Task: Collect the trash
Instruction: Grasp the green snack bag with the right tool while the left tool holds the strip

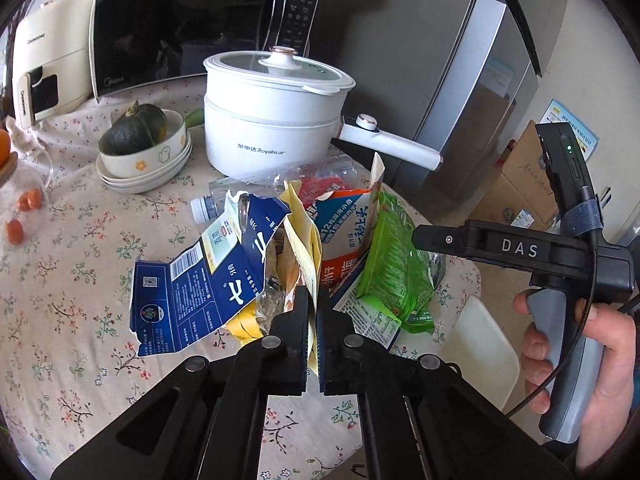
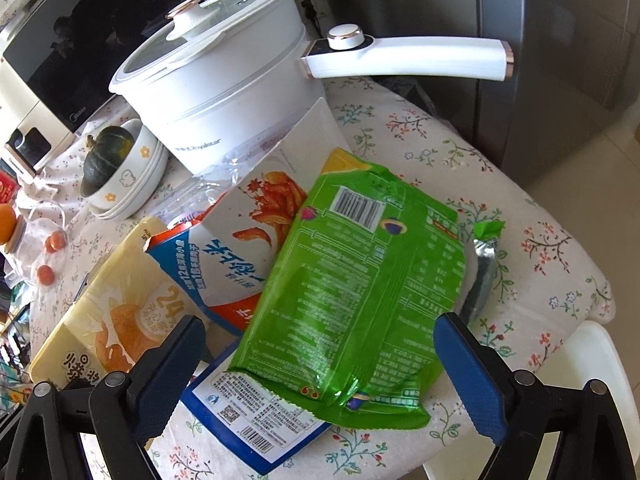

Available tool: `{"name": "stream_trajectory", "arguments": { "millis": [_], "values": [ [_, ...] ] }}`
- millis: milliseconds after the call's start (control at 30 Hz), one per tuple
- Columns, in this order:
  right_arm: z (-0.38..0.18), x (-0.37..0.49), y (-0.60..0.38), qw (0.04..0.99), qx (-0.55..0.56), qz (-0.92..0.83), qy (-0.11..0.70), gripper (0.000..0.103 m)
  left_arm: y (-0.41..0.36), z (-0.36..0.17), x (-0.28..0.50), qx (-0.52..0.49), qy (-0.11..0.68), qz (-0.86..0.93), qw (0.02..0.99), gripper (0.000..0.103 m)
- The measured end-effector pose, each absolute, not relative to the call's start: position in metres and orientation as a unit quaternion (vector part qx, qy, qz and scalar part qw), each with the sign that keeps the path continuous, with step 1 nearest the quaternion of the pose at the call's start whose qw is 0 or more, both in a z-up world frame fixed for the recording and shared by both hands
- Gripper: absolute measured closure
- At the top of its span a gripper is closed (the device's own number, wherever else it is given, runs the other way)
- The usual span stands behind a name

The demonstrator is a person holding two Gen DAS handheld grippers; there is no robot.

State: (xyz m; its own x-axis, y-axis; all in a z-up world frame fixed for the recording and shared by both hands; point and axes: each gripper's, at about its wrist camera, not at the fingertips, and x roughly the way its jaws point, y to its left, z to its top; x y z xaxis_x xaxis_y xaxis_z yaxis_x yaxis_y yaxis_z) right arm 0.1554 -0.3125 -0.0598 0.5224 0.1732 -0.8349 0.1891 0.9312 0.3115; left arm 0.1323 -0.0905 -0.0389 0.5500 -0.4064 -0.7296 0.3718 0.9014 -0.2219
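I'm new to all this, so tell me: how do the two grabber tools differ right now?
The left gripper is shut on the yellow wrapper; the right gripper stands open around the green bag without pressing it. The left's pads look black, the right's blue. Both angle down at the trash pile on the floral tablecloth.

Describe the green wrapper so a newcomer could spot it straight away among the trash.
Find the white electric pot on the floral tablecloth; the trash pile lies just in front of it. On top of the pile, overlapping the blue-and-white carton, lies the green wrapper between the open fingers of the right gripper. It is the only bright green piece, with a barcode on it.
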Motion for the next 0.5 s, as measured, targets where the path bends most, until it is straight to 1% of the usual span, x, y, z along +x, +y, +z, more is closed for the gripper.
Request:
{"name": "stream_trajectory", "arguments": {
  "millis": [233,433,500],
  "values": [
    [-0.078,0.163,-0.302,0.844,0.147,-0.018,0.516,0.009,-0.084,-0.031,0.131,-0.045,0.407,-0.232,0.882,0.102],
    [-0.089,0.16,-0.28,0.844,0.054,-0.021,0.534,0.009,-0.083,-0.034,0.135,-0.049,0.406,-0.231,0.883,0.102],
    [-0.096,0.154,-0.291,0.837,0.079,-0.025,0.542,0.009,-0.082,-0.034,0.136,-0.053,0.407,-0.234,0.881,0.102]
  ]
}}
